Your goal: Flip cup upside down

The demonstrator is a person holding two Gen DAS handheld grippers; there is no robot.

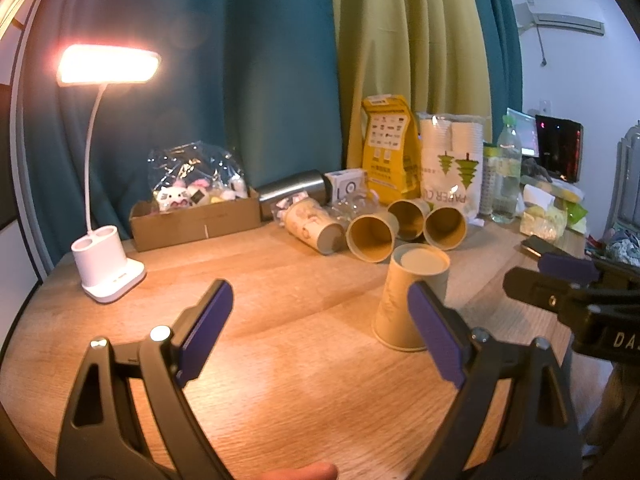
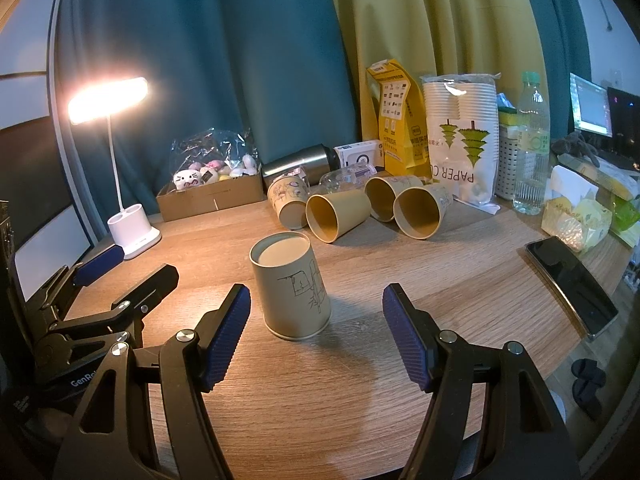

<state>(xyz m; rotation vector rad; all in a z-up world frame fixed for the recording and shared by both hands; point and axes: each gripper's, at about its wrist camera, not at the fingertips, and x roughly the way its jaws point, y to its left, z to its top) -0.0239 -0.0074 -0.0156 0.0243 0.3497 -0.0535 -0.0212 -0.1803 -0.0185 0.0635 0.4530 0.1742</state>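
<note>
A tan paper cup (image 2: 290, 286) with a line drawing stands upside down on the wooden table (image 2: 360, 380), base up. It also shows in the left wrist view (image 1: 408, 300). My right gripper (image 2: 316, 300) is open and empty, just in front of the cup; the cup stands a little beyond its left finger. My left gripper (image 1: 320, 292) is open and empty, and its right finger overlaps the cup in view. The right gripper (image 1: 560, 276) also shows at the right edge of the left wrist view, and the left gripper (image 2: 120, 264) at the left of the right wrist view.
Several paper cups (image 2: 336, 216) lie on their sides behind the upturned cup. A lit white desk lamp (image 2: 134, 232), a cardboard box of toys (image 2: 212, 192), a steel flask (image 2: 300, 162), a bag of paper cups (image 2: 460, 140), a water bottle (image 2: 530, 148) and a phone (image 2: 572, 284) stand around.
</note>
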